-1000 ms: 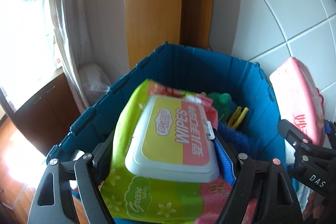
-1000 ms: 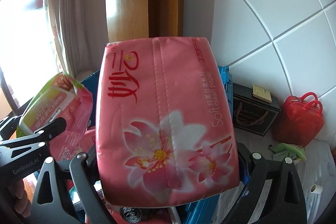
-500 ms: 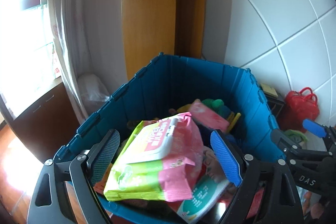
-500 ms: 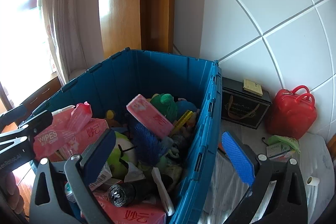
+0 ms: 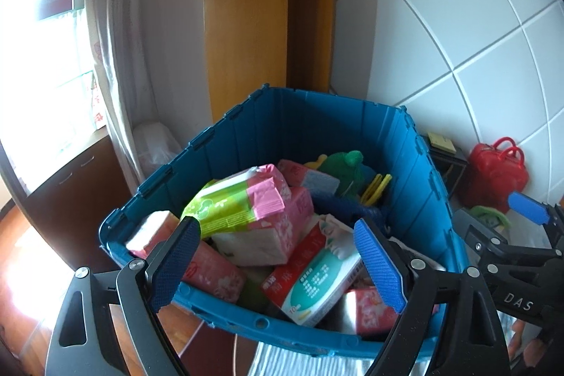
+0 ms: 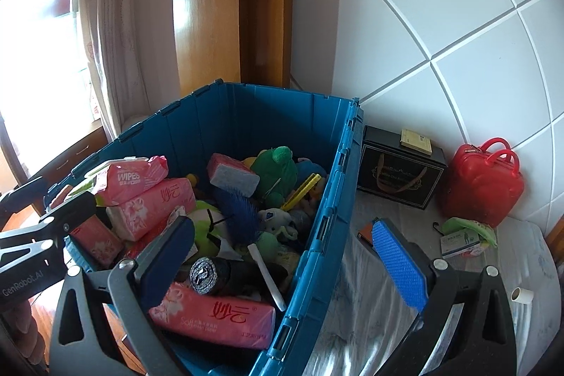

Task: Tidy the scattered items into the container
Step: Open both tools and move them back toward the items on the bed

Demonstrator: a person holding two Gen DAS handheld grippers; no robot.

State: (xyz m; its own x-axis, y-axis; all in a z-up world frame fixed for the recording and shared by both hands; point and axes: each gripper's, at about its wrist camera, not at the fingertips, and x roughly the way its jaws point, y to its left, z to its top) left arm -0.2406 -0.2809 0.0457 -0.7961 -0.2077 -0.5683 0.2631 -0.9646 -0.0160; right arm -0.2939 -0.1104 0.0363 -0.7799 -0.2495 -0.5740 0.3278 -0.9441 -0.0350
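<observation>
- The blue plastic crate [image 6: 319, 224] stands against the white tiled wall [image 6: 440, 23], heaped nearly to its rim.
- On the left side of the heap a green-and-pink wipes pack [image 5: 243, 199] lies tilted on top of a pink tissue pack [image 6: 151, 207]; its pink end reads "WIPES" in the right wrist view.
- A second pink tissue pack [image 6: 215, 316], printed "Soft clean paper", lies flat at the near end, just in front of a black roll [image 6: 211, 273].
- Deeper in sit a blue bristle brush [image 6: 239, 210], a green plush toy [image 6: 276, 170], a pink-and-grey sponge block [image 6: 232, 175] and a yellow clip [image 6: 303, 187].
- A red, white and teal box [image 5: 317, 273] leans against the near wall in the left wrist view.
- The left gripper [image 5: 278, 263] hovers over the crate's near rim, its blue pads spread wide with nothing between them.
- The right gripper [image 6: 289, 259] hangs over the crate's right wall, likewise spread wide and empty.
- Outside the crate, on the pale cloth [image 6: 370, 305], stand a black gift box [image 6: 400, 177] and a red handled case [image 6: 483, 182], with a small white box [image 6: 458, 242] near them.
</observation>
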